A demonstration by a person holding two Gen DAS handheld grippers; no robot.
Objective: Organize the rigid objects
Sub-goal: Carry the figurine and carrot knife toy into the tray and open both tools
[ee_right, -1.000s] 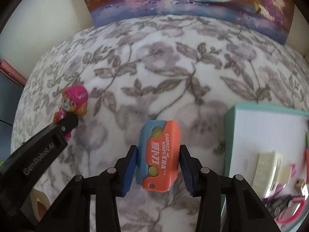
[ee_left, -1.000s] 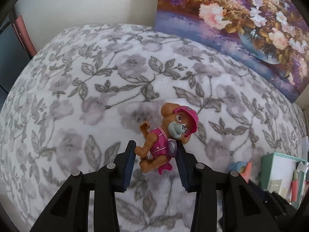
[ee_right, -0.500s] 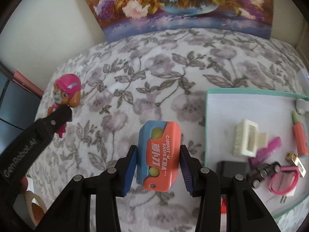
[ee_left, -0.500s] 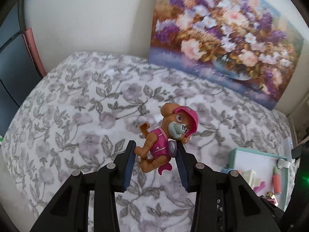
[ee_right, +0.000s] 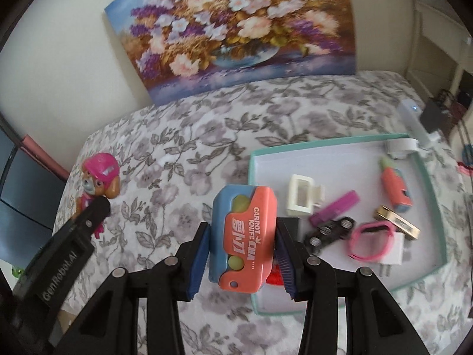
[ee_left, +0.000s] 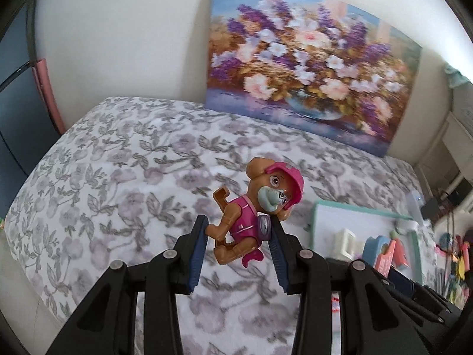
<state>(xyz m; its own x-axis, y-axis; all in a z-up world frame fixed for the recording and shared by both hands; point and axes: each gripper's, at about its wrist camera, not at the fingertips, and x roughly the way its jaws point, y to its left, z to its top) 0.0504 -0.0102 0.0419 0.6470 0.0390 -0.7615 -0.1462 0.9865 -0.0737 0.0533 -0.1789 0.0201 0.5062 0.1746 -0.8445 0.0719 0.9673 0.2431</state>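
My left gripper [ee_left: 238, 238] is shut on a toy dog [ee_left: 260, 202] with a pink cap and suit, held in the air above the flowered blanket [ee_left: 118, 177]. It also shows in the right wrist view [ee_right: 99, 183] at the left. My right gripper [ee_right: 242, 239] is shut on an orange and blue carrot knife box [ee_right: 244, 233], held over the left edge of the teal-rimmed tray [ee_right: 434, 195]. The tray shows in the left wrist view [ee_left: 366, 214] at the right.
The tray holds a white clip [ee_right: 301, 199], a purple bar [ee_right: 334, 208], a black toy car [ee_right: 331, 232], a pink band [ee_right: 372, 244], a gold piece [ee_right: 397, 222] and a carrot-shaped item [ee_right: 394, 186]. A flower painting [ee_left: 310, 68] leans on the wall behind.
Both grippers have risen well above the blanket with their objects. The right one has moved toward the tray, which now shows fully.
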